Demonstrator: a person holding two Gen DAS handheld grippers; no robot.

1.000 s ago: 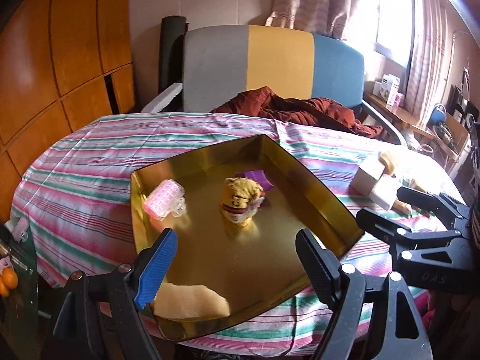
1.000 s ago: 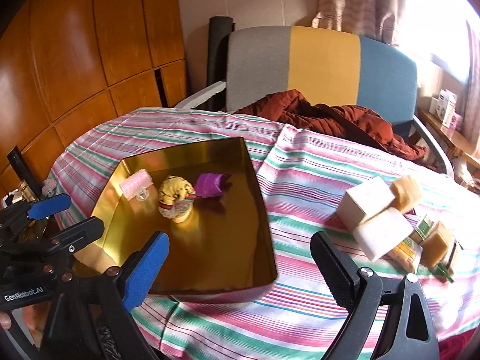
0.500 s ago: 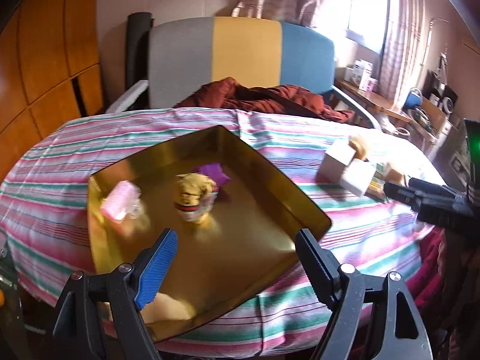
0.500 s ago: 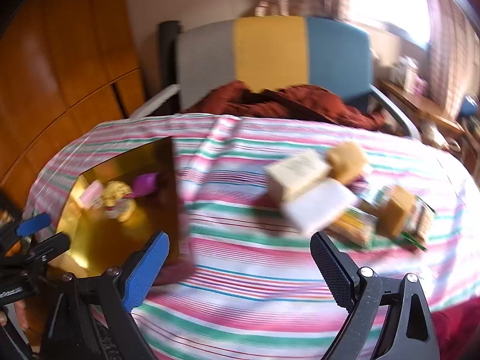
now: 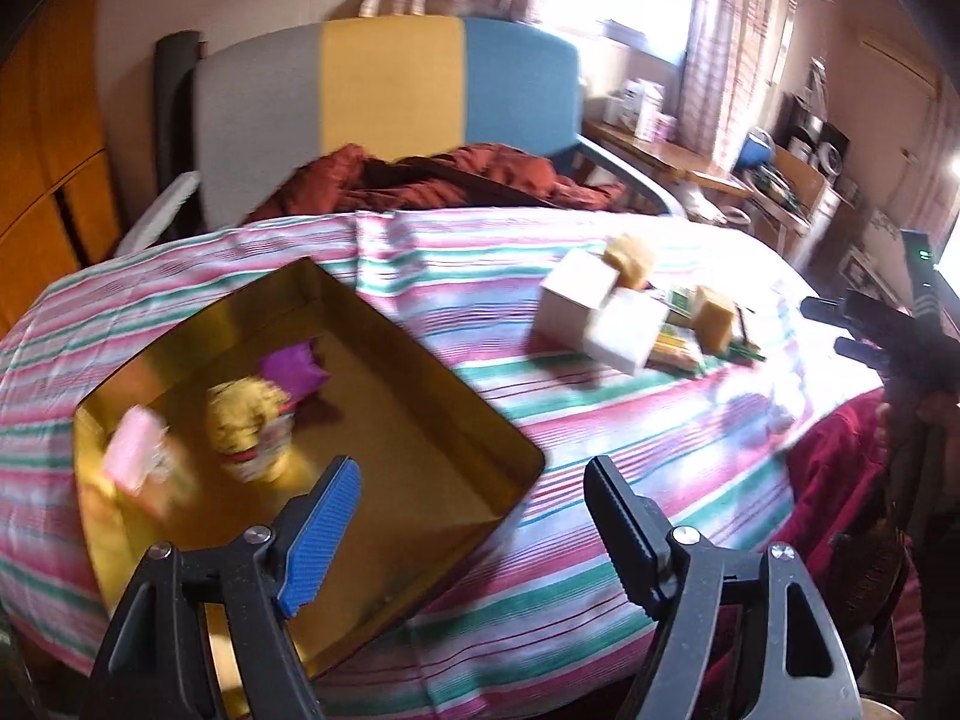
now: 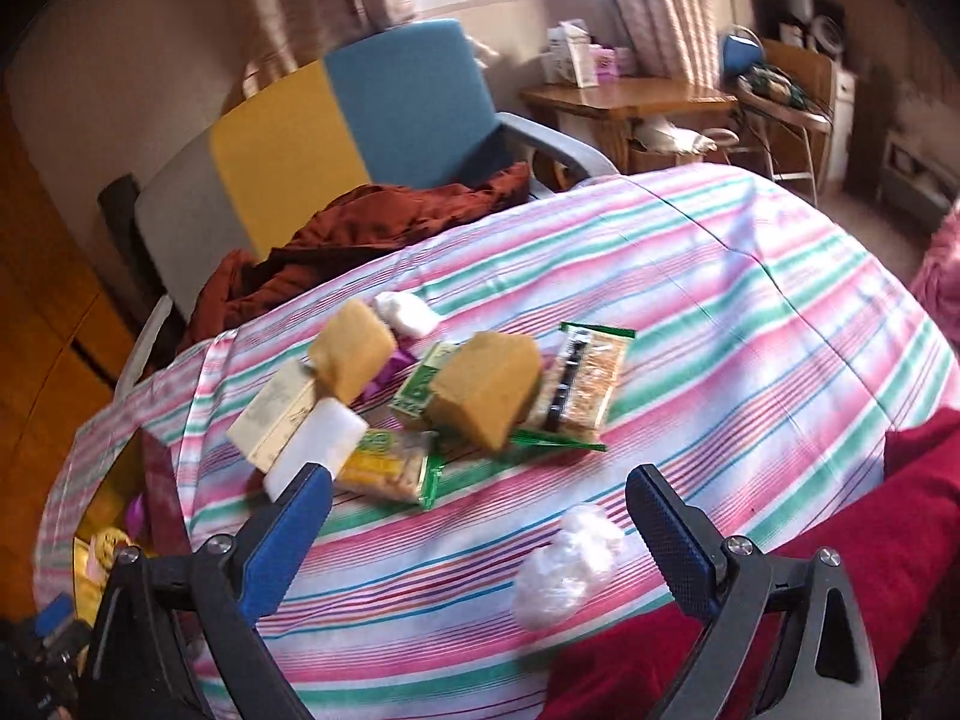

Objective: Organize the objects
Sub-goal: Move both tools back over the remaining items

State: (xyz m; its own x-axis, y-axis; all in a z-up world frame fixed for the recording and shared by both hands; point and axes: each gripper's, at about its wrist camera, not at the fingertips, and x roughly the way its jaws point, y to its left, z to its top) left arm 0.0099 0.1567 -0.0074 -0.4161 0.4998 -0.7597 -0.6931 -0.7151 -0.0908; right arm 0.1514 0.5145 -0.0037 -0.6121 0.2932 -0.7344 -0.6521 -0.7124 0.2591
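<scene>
While both tools hang released over the near edge of the striped counter point(image 5: 630, 420), nothing sits between their fingers. The left tool point(image 5: 474, 534) hovers above the near right corner of a gold tray point(image 5: 414, 456), which holds a pink roller point(image 5: 129, 450), a yellow plush toy point(image 5: 243, 420) and a purple wrapper point(image 5: 294, 363). The right tool point(image 6: 474, 528) faces a loose pile toward the counter's right side: white boxes point(image 6: 312, 438), tan sponges point(image 6: 486, 390), snack packets point(image 6: 591, 384). A crumpled clear bag point(image 6: 564, 570) lies near the edge, just beside its right finger.
</scene>
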